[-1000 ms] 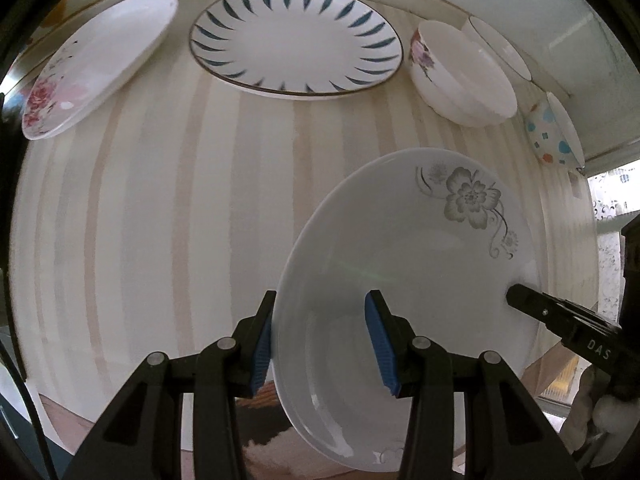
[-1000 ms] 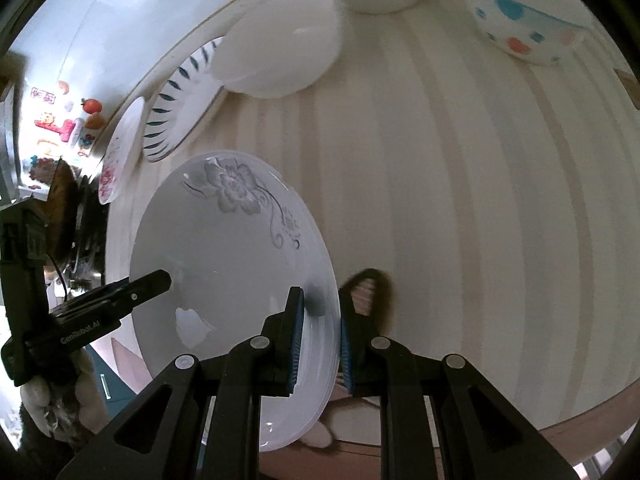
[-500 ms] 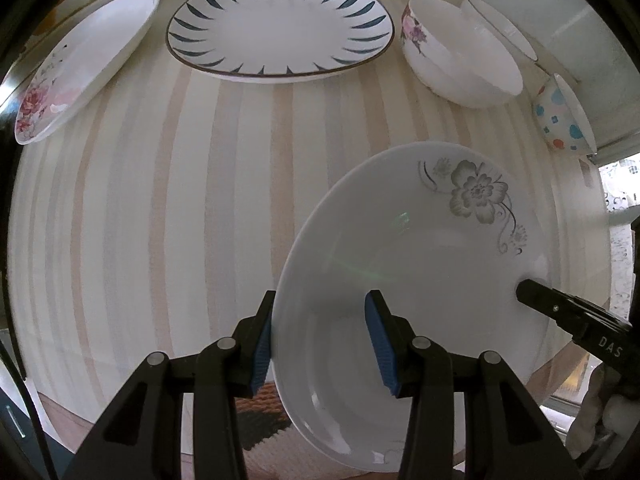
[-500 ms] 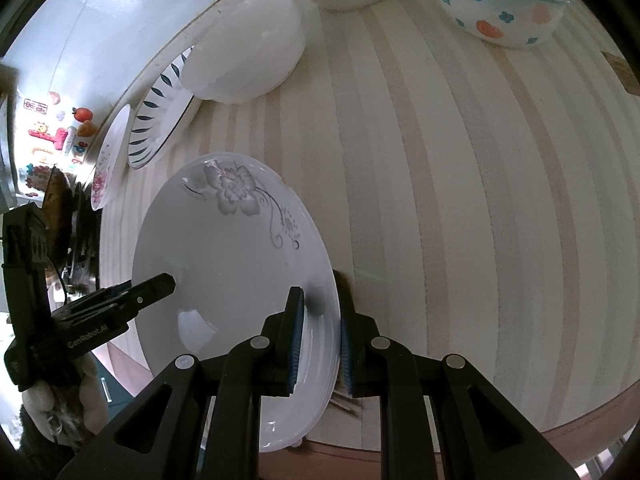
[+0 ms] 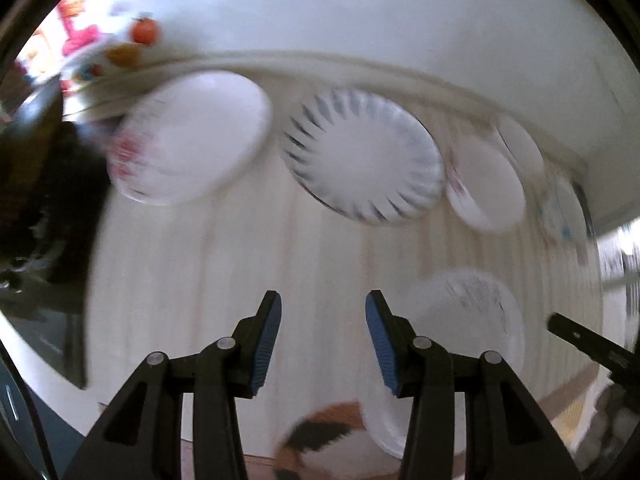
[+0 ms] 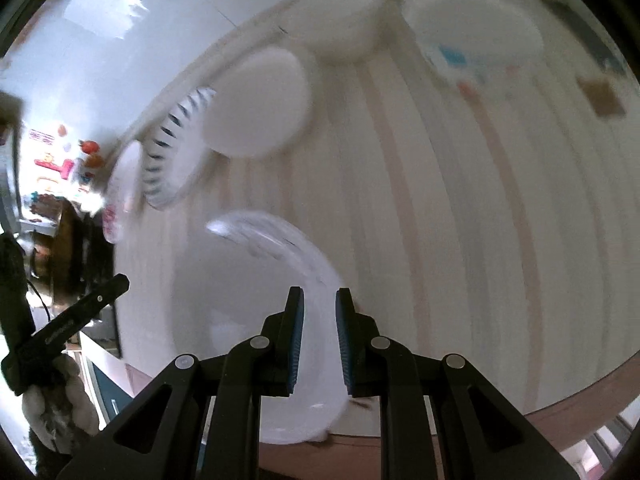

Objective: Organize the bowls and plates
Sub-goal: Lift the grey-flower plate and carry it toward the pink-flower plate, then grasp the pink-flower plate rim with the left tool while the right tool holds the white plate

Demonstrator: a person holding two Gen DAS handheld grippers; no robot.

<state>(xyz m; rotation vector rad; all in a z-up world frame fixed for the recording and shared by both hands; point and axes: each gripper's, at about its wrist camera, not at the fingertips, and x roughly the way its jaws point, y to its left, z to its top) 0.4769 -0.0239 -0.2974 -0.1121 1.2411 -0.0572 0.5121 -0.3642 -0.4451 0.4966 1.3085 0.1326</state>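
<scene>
Both views are motion-blurred. My right gripper (image 6: 318,340) is shut on the rim of the white plate with a grey flower (image 6: 240,320), held above the striped table. That plate shows in the left wrist view (image 5: 472,320) at the lower right. My left gripper (image 5: 323,344) is open and empty, off the plate, over the table. Along the back stand a pink-flowered plate (image 5: 188,136), a blue-petal plate (image 5: 362,156), a white bowl (image 5: 486,184) and a dotted bowl (image 5: 564,208).
The striped tablecloth (image 5: 240,260) covers the table; its front edge (image 6: 520,412) is near. A wall runs behind the dishes. Dark furniture (image 5: 40,200) stands off the table's left end. Another white bowl (image 6: 340,16) sits at the back.
My left gripper has let go of the flowered plate and swung away to the left. The right gripper still holds the plate's rim. Both cameras have tilted up.
</scene>
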